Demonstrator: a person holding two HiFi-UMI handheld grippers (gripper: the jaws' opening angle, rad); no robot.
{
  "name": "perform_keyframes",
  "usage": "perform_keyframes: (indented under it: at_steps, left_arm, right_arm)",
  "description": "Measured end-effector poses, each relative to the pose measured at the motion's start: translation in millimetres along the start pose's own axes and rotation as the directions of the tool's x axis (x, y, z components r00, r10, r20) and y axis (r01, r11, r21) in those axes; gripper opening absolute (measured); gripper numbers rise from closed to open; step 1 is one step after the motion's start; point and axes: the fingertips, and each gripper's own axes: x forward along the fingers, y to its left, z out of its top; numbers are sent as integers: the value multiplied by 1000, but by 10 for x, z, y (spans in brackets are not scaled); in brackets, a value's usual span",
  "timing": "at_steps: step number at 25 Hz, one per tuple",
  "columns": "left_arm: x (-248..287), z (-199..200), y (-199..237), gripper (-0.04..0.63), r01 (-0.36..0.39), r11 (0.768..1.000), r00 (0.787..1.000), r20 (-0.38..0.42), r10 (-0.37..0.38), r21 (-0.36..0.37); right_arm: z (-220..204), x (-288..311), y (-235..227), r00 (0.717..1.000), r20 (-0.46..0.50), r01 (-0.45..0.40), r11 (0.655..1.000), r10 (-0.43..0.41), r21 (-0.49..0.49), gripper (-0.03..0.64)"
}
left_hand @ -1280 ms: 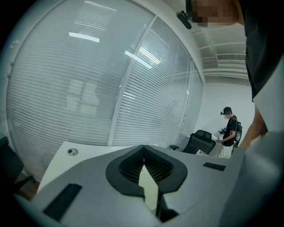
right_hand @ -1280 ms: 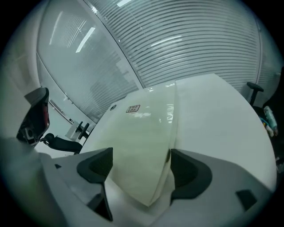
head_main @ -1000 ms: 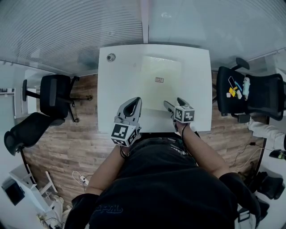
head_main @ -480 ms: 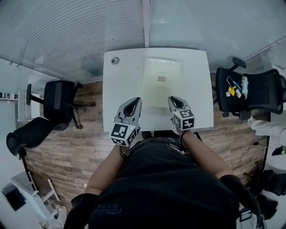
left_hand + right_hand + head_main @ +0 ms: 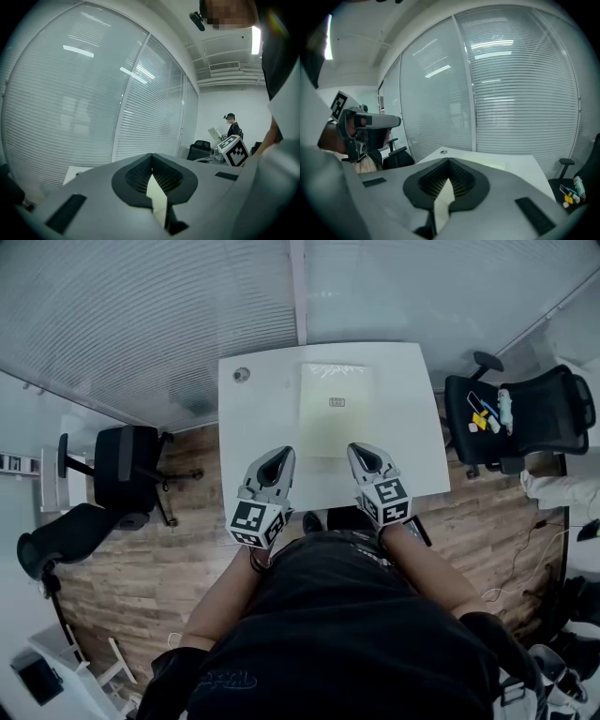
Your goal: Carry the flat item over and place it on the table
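Observation:
The flat item [image 5: 336, 409], a pale yellowish sheet with a small label in its middle, lies flat on the white table [image 5: 253, 427] towards its far side. Both grippers hang above the table's near edge, apart from the sheet. My left gripper [image 5: 277, 457] is shut, its tips [image 5: 151, 157] meeting with nothing between them. My right gripper [image 5: 361, 453] has just been closing and is now shut and empty, as the right gripper view [image 5: 449, 161] shows. The table top [image 5: 520, 164] stretches ahead of it.
Two black office chairs [image 5: 122, 470] stand left of the table; another chair [image 5: 525, 418] at the right carries small colourful items. A glass wall with blinds [image 5: 187, 306] runs behind the table. A round grommet [image 5: 242, 375] sits at its far left corner. A person [image 5: 232, 124] stands far off.
The right gripper stood open at the sheet's near right corner; it has since shut and risen clear of it. The left gripper has also lifted a little. The sheet stays on the table.

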Motion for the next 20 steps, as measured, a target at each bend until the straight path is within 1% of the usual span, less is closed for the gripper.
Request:
perform_keyframes:
  at_steps: [8,13,16,20]
  left_arm:
    - [-30,10,-290,14,52,999,998,25,-53,2]
    - [-26,33,-458,14,62,998,997,44,-62,8]
    - [-34,57,-588,14,63,998,997,49,-63,20]
    - [-28,45,-759,14,41,999,998,47,-42,17]
  right_arm:
    - [159,-315,37,998,59,17,1000,-16,-16,22]
    - [289,-508,119,990,133,-42,999,46,-34,21]
    - [320,-631,104,986,159,-51,998,57,-39,21]
    - [328,-791,29,982,175,-64,997,71,-40,21]
